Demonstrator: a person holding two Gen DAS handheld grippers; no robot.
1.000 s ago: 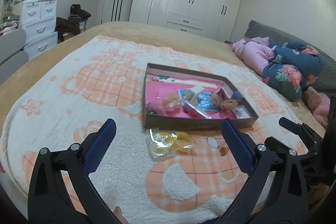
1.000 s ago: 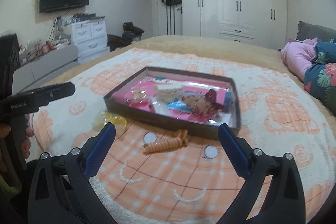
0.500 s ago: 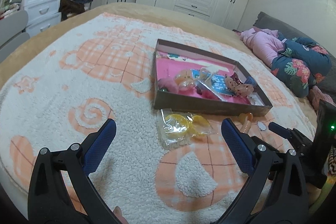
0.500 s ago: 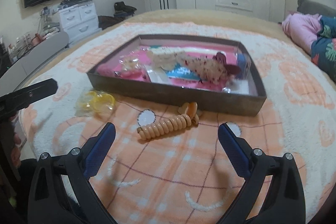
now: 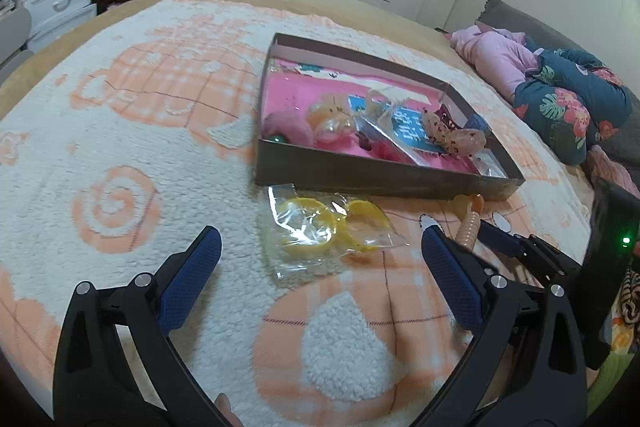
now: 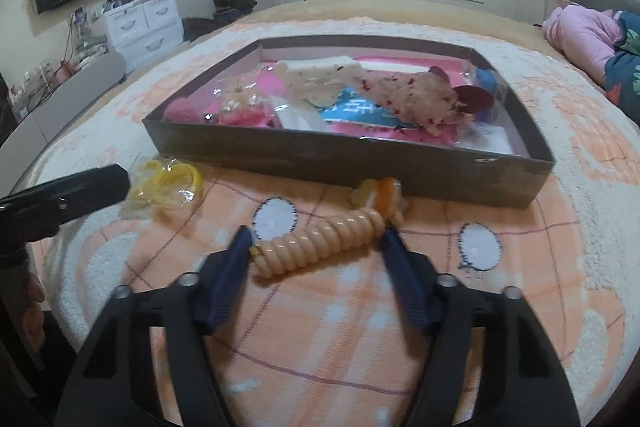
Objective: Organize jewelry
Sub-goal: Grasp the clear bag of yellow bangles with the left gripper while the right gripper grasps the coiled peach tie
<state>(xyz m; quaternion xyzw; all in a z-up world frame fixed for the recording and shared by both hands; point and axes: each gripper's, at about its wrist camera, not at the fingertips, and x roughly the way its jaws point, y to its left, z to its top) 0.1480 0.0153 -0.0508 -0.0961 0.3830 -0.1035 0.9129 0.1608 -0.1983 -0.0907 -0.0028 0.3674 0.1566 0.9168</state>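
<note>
**Right tongs straddling the coil hair tie**

Right gripper [image 6: 316,243] is partly open, blue pads either side of the peach coil hair tie [image 6: 320,241] on the blanket [image 6: 560,267]. Can't tell if they're touching it. Its long axis runs diagonally, bow end up-right toward the box [image 6: 340,163]. Left gripper [image 5: 316,253] gapes wide, holding nothing, just before the bagged yellow rings [image 5: 320,227].
</note>
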